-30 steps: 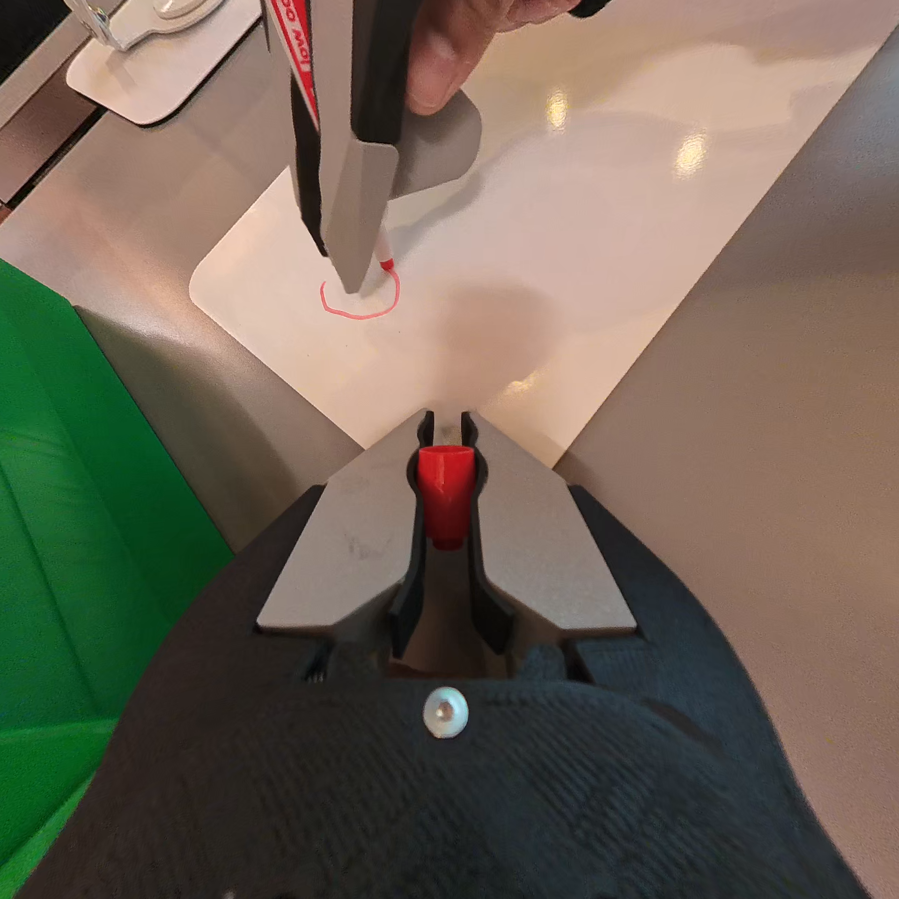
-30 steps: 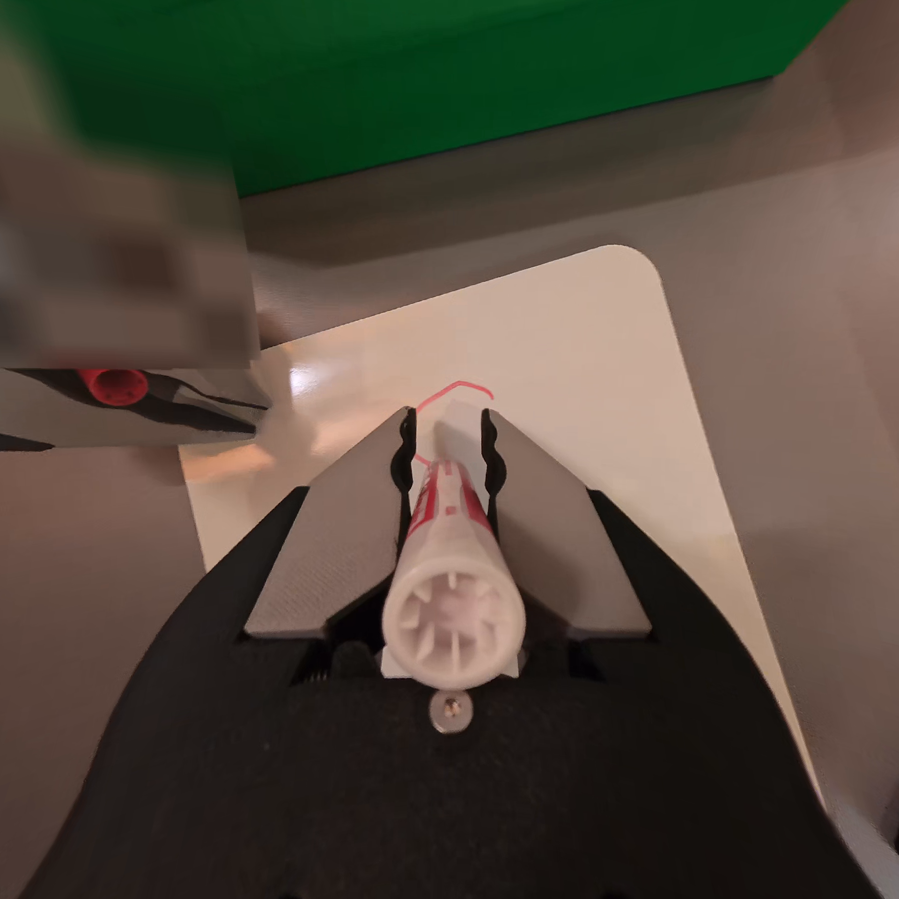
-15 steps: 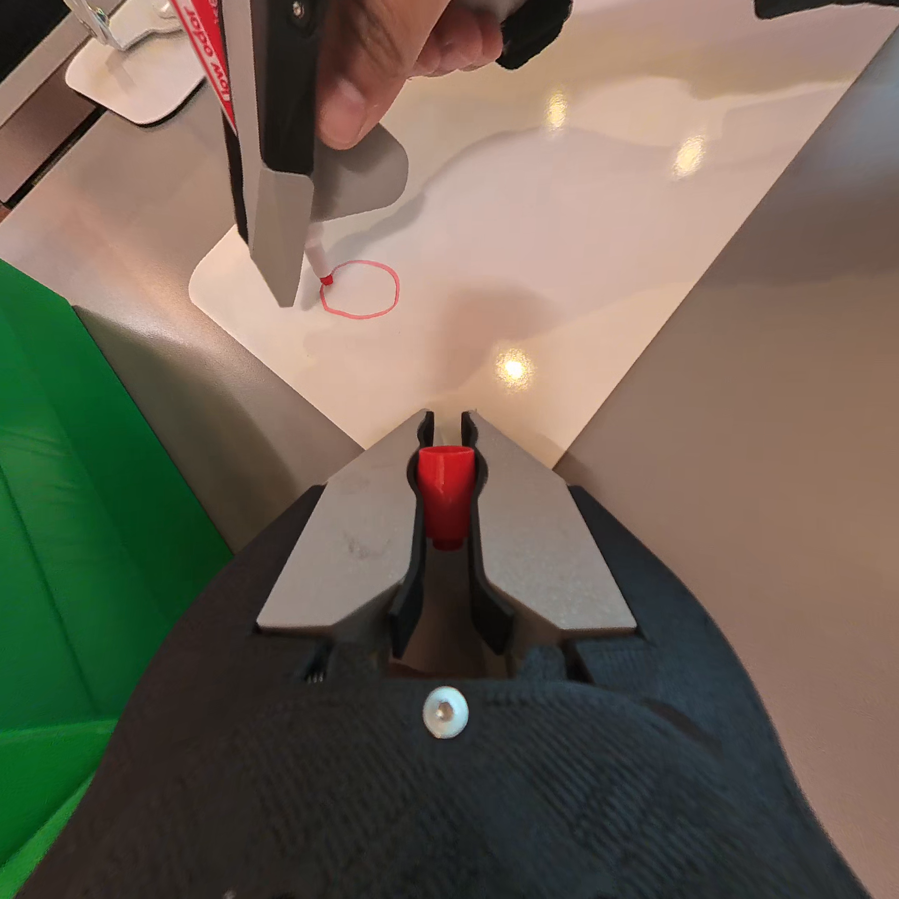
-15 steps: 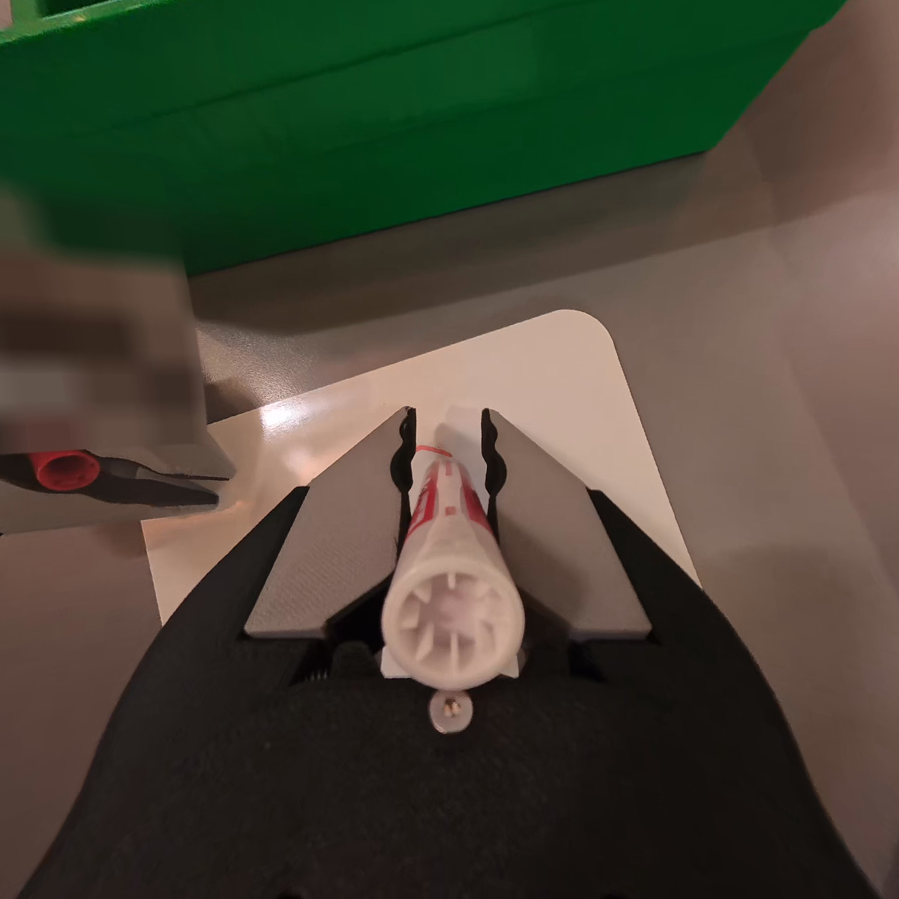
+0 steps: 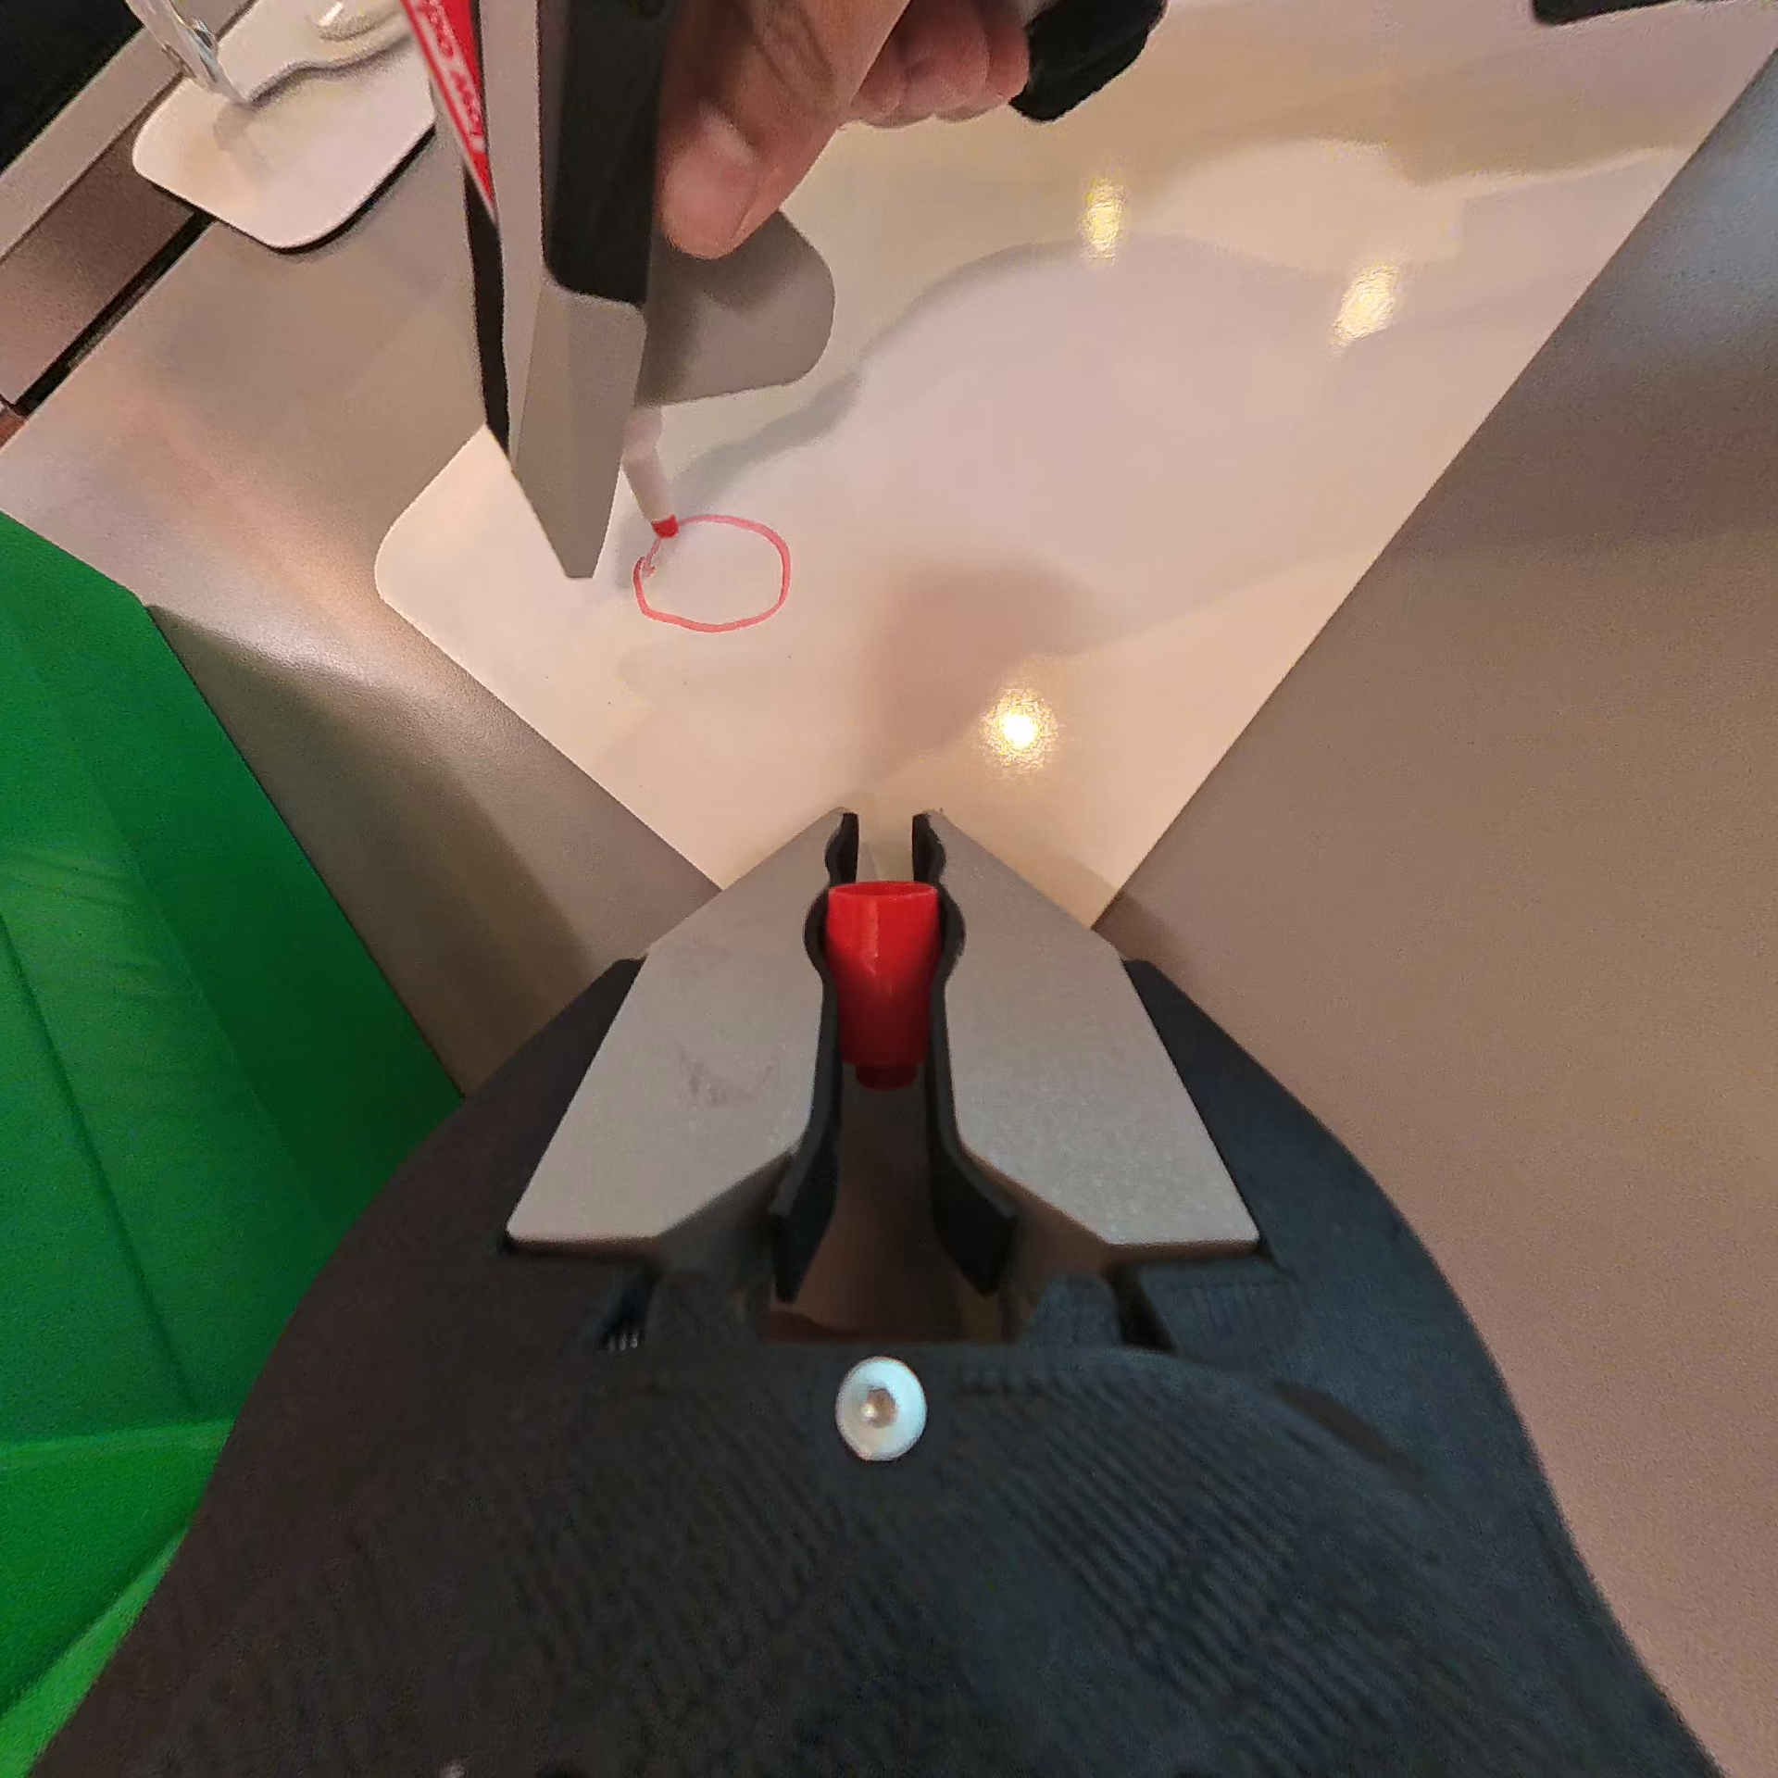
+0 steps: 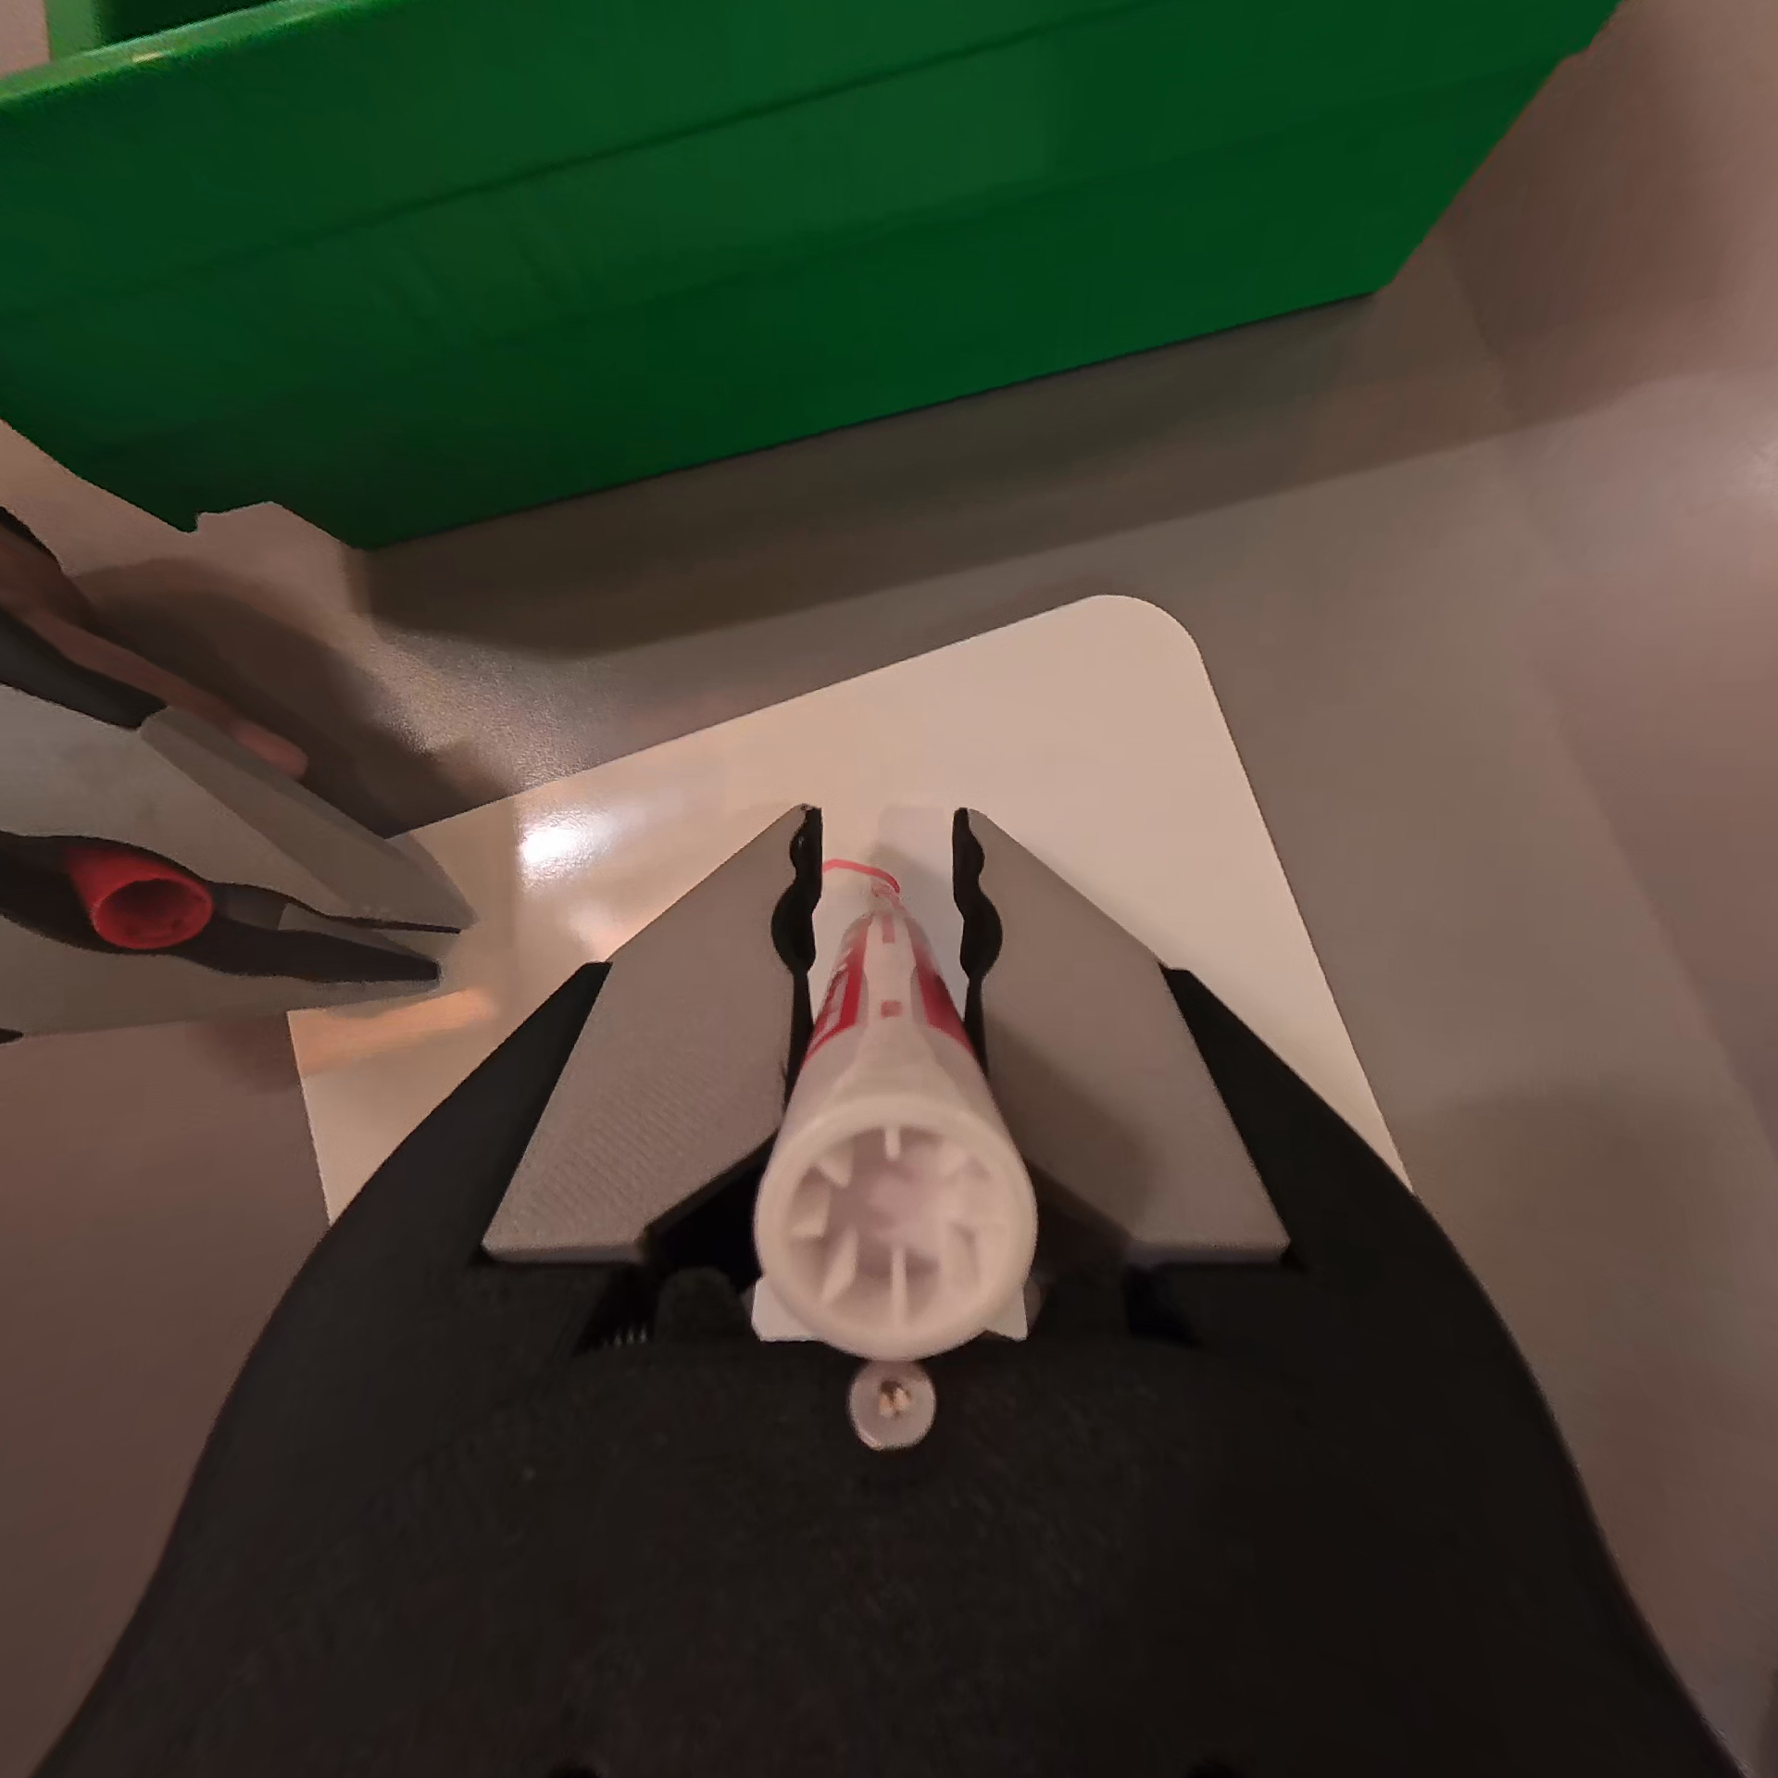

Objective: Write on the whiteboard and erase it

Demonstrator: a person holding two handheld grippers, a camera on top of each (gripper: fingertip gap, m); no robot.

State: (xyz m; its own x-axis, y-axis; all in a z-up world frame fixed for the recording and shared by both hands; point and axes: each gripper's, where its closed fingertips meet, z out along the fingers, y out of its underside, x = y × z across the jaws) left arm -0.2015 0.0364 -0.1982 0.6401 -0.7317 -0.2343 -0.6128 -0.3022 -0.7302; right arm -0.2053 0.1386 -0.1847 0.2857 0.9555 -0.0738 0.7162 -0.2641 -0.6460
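A white whiteboard (image 5: 1106, 462) lies flat on the grey table; it also shows in the right wrist view (image 6: 1106, 750). A red drawn circle (image 5: 712, 575) sits near its corner. My right gripper (image 6: 885, 827) is shut on a white and red marker (image 6: 895, 1106). In the left wrist view that marker's red tip (image 5: 662, 524) touches the circle's upper left edge. My left gripper (image 5: 883, 823) is shut on the marker's red cap (image 5: 880, 972) and hovers over the board's near corner. It shows at the left of the right wrist view (image 6: 423, 952).
A green bin (image 6: 770, 241) stands beside the board's corner, also at the left of the left wrist view (image 5: 144, 962). A small white pad with a metal object (image 5: 279, 135) lies at the far left. A hand (image 5: 818, 87) holds the right gripper.
The marker tip went round the circle from its right side to the left and closed it. It has now shifted slightly right along the upper left edge. The left gripper stayed still.
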